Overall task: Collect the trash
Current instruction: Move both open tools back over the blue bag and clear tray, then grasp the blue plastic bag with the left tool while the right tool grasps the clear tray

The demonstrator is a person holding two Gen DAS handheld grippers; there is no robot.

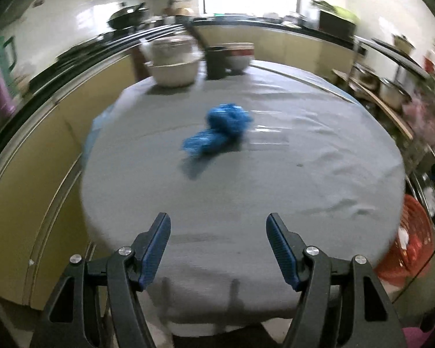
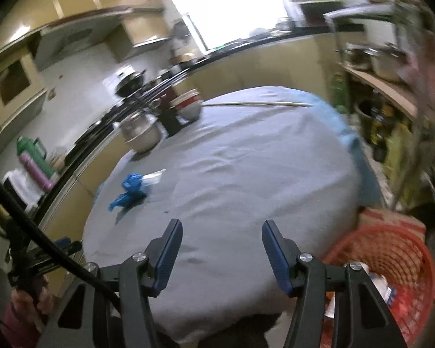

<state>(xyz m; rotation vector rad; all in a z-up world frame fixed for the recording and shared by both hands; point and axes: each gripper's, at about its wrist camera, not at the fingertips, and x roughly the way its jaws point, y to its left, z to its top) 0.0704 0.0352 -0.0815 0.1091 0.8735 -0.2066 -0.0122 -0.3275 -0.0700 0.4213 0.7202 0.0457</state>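
Observation:
A crumpled blue plastic bag (image 1: pixel 217 129) lies on the round table's grey cloth (image 1: pixel 246 188), past the middle. My left gripper (image 1: pixel 219 223) hovers over the near edge, open, with nothing between its fingers. In the right wrist view the same blue bag (image 2: pixel 129 191) lies to the left, a clear plastic wrapper (image 2: pixel 153 177) beside it. My right gripper (image 2: pixel 221 229) stands open and empty over the table's near side. A red mesh basket (image 2: pixel 391 264) with some litter inside stands on the floor at the right, below the table edge.
At the table's far side sit a metal pot (image 1: pixel 172 61), a dark cup (image 1: pixel 216 62) and stacked bowls (image 1: pixel 239 56). Kitchen counters with a wok (image 1: pixel 127 17) run behind. Shelves with pots (image 2: pixel 380 61) stand right. A person's hand (image 2: pixel 29 298) holds the other gripper's handle at lower left.

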